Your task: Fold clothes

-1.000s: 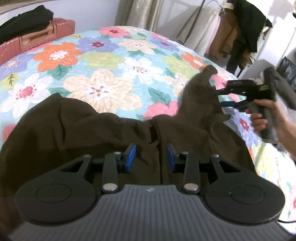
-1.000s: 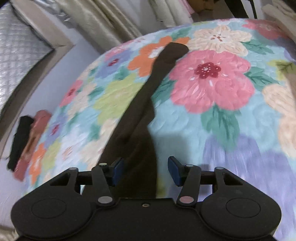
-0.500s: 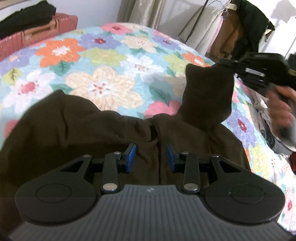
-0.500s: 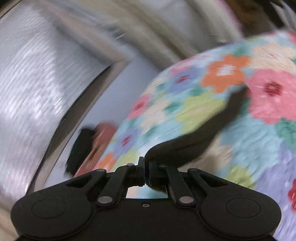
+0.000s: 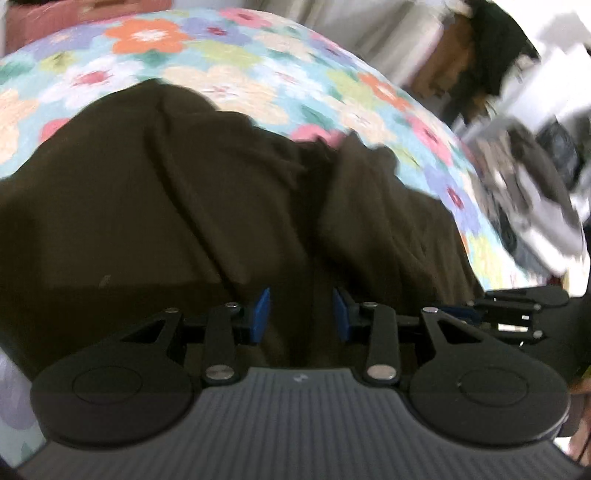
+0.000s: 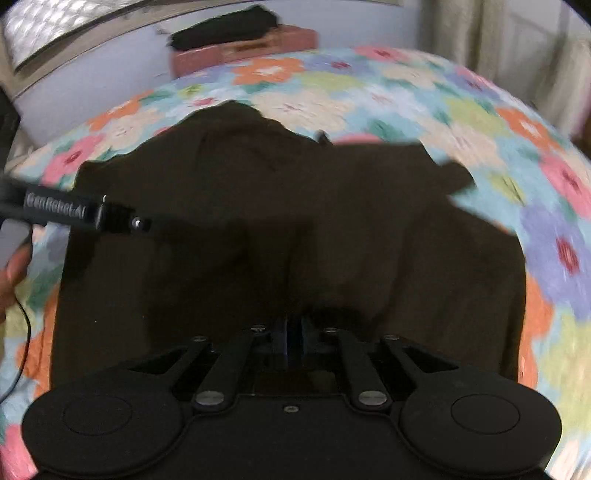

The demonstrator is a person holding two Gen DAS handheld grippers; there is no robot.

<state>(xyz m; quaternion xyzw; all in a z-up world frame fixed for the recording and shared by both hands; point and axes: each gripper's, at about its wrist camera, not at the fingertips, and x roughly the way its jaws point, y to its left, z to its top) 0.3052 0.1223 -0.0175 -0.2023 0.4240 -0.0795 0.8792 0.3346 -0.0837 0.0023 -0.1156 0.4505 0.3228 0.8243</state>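
Bed (image 6: 406, 96): floral quilt, carrying the dark brown garment (image 6: 295, 221).
Garment: its sleeve, stretched out sideways a second ago, now lies folded over the body.
Right tool (image 6: 293, 341): narrow, jaws opening, sleeve likely being released.
Left tool (image 5: 301, 314): part-open, pads apart above the cloth, gripping nothing.

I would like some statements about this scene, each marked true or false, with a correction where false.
1. The dark brown fabric garment lies on a bedspread with a colourful flower print. True.
2. The bedspread is plain white. False: it shows orange, pink, purple and green flowers.
3. A pink suitcase with a black bundle on it stands beyond the bed. True.
4. The blue pads of the left gripper are pressed together. False: a gap shows between them, with brown cloth in it.
5. The right gripper is high above the garment, far from it. False: its nearly closed fingers are at the cloth.
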